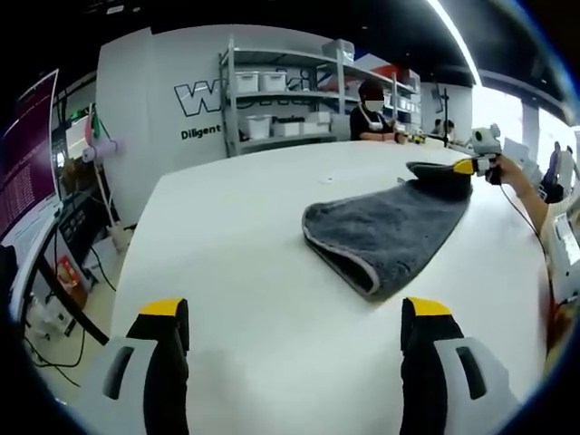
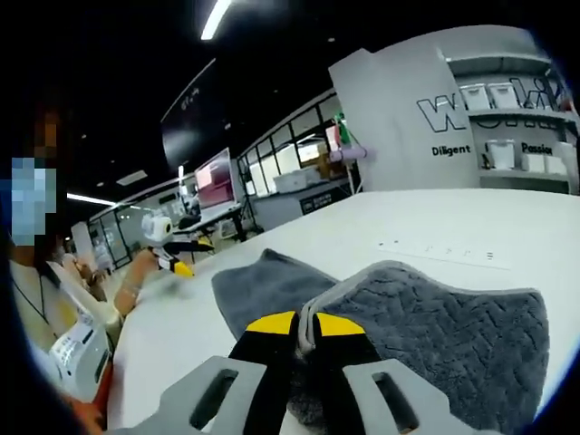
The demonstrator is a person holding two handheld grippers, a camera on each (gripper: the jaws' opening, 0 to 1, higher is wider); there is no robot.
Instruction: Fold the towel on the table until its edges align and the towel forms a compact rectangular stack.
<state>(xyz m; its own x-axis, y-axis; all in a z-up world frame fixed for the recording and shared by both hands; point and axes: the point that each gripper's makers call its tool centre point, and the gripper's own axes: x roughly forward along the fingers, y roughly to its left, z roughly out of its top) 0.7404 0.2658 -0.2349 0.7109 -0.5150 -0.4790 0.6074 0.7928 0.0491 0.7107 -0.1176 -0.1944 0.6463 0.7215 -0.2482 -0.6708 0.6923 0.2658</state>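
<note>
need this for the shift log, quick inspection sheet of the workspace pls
Surface: white table, bare around the towel.
Job's things: grey towel, partly folded, one edge lifted.
Clutter: nothing seen on the table.
Grippers: left gripper open above the table; right gripper shut on the towel's edge.
Cables: loose cables on the floor beside the table.
Surroundings: shelving with white bins, monitor, person seated at the far side.

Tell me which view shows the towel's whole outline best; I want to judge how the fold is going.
The left gripper view: the grey towel lies whole on the white table, one end lifted by the right gripper. The right gripper view is too close, showing only the pinched edge and the plush surface around it.
</note>
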